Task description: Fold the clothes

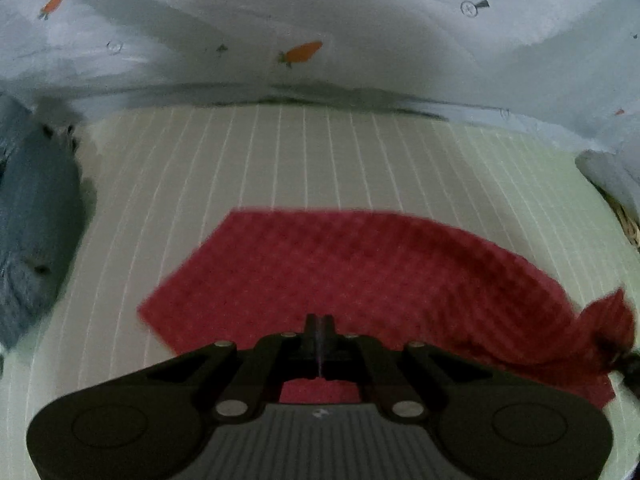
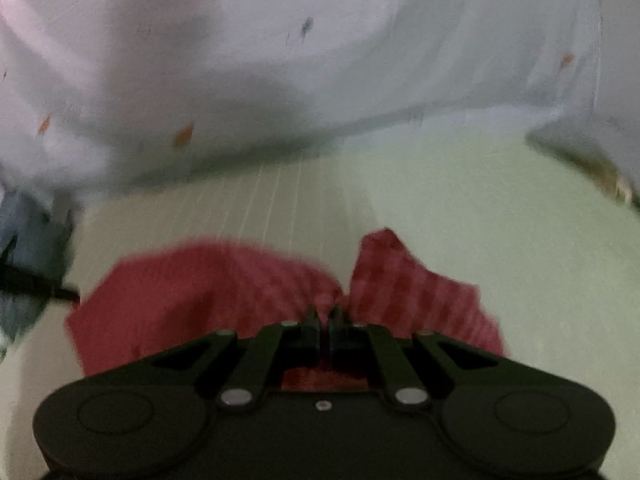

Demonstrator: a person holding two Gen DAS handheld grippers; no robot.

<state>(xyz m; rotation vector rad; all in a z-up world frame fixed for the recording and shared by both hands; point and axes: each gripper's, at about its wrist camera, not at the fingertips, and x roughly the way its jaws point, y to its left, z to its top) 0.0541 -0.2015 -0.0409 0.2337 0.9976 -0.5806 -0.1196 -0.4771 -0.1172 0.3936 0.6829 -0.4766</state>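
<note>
A red checked cloth [image 1: 360, 276] lies on a pale green striped sheet [image 1: 320, 160]. My left gripper [image 1: 319, 320] is shut on the cloth's near edge. The cloth's right end is bunched up where the tip of the right gripper [image 1: 628, 360] holds it at the frame's right edge. In the right wrist view my right gripper [image 2: 325, 314] is shut on the red cloth [image 2: 192, 292], which rises in a raised fold [image 2: 396, 276] just past the fingers. The left gripper's tip [image 2: 40, 288] shows at the left of that view.
A white bedcover with carrot prints [image 1: 300, 52] is heaped along the back of the sheet. A grey-blue garment [image 1: 36, 216] lies at the left. A woven basket edge [image 1: 628, 224] shows at the right.
</note>
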